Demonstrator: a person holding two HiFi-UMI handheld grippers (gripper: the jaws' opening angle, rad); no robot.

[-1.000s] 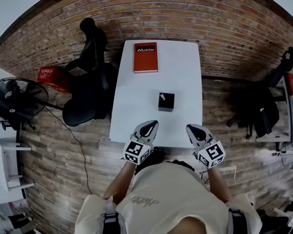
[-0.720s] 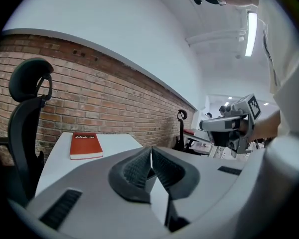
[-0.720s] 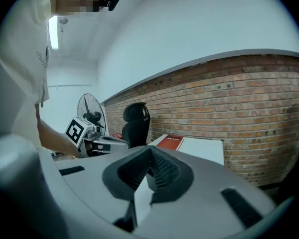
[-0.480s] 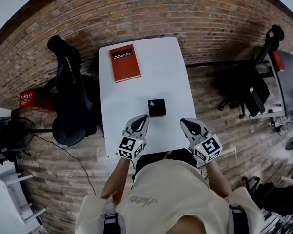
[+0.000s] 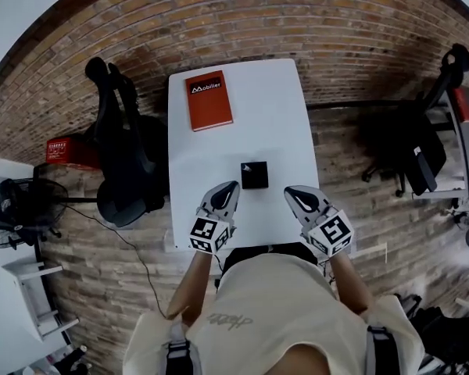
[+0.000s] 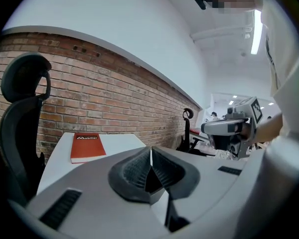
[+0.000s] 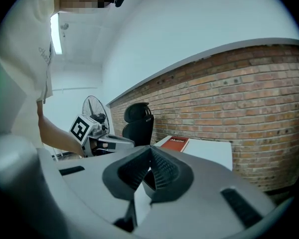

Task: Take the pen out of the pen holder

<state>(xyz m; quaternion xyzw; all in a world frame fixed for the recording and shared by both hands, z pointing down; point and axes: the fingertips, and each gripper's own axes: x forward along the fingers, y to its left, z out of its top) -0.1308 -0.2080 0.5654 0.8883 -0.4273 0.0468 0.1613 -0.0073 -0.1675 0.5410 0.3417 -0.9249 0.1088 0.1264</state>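
On the white table (image 5: 273, 116), a small black pen holder (image 5: 254, 175) stands near the front edge. A pale sliver shows at its top left corner, too small to name as the pen. My left gripper (image 5: 229, 187) hovers just left of the holder, jaws shut and empty; its pads meet in the left gripper view (image 6: 150, 151). My right gripper (image 5: 290, 191) sits a little right of the holder, also shut with nothing in it (image 7: 150, 150). The holder is hidden behind the jaws in both gripper views.
A red book (image 5: 209, 100) lies at the table's far left; it also shows in both gripper views (image 6: 86, 146) (image 7: 175, 143). A black office chair (image 5: 125, 155) stands left of the table, a fan (image 5: 23, 209) further left. More chairs (image 5: 422, 147) are at the right.
Both grippers have moved forward from the table's near edge to either side of the pen holder. The jaws have stayed shut.
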